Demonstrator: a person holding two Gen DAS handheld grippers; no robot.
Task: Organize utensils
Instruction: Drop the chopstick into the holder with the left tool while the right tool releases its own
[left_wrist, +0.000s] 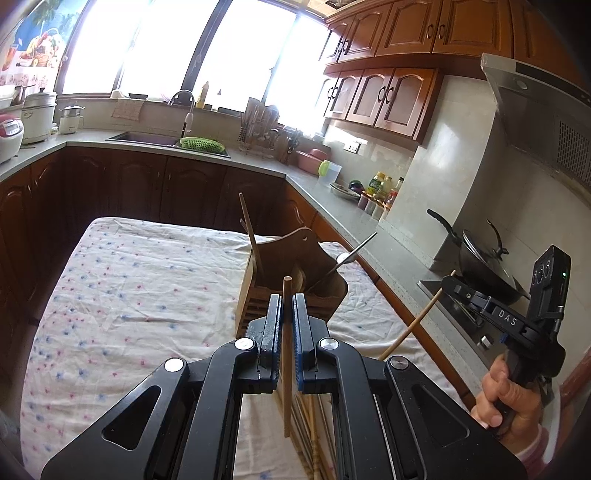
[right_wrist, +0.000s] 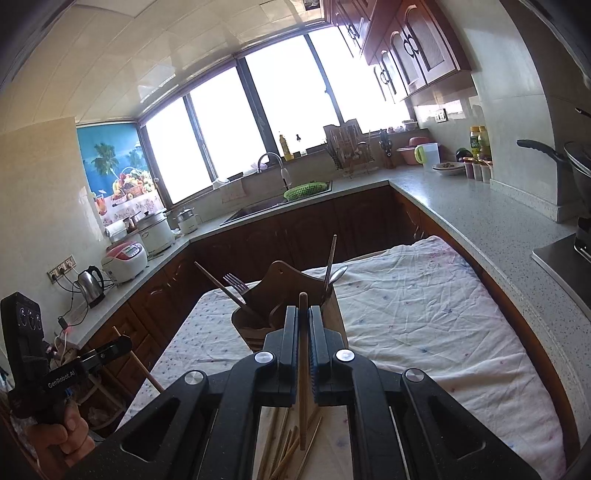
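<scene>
Left wrist view: my left tool (left_wrist: 287, 295) is pinched narrow on one wooden chopstick (left_wrist: 286, 354), which stands nearly upright between the pads, its top poking just above them and its lower end hanging below. Straight ahead of it stands one wooden holder (left_wrist: 291, 273) on the cloth-covered tabletop (left_wrist: 129, 295). I count two things sticking up out of the holder here: a wooden stick (left_wrist: 250, 236) leaning out of its left compartment and a metal spoon (left_wrist: 351, 254) slanting out of its right one. Left of the holder the cloth lies open and bare as far as the tabletop's far and left edges; right of the holder the tabletop's edge runs close beside the kitchen counter (left_wrist: 332, 199). Further right of the holder my right tool (left_wrist: 448, 280) grips a second chopstick (left_wrist: 413, 323) that slants down toward the cloth. Loose chopsticks (left_wrist: 314, 443) lie under my left tool; I cannot count them.

Right wrist view: my right tool (right_wrist: 303, 314) is closed narrow on one darker chopstick (right_wrist: 303, 369), held upright. The holder (right_wrist: 284, 295) sits just beyond it. Its left compartment holds a fork (right_wrist: 236, 284) and a dark stick (right_wrist: 218, 284); its right compartment holds a spoon (right_wrist: 336, 275) and another stick (right_wrist: 330, 258). Right of the holder the cloth (right_wrist: 424, 314) is open up to the curved tabletop edge. Several loose chopsticks (right_wrist: 284, 450) lie below the tool. Left of the holder, my left tool (right_wrist: 118, 345) holds its chopstick (right_wrist: 144, 369) off the tabletop's edge.
</scene>
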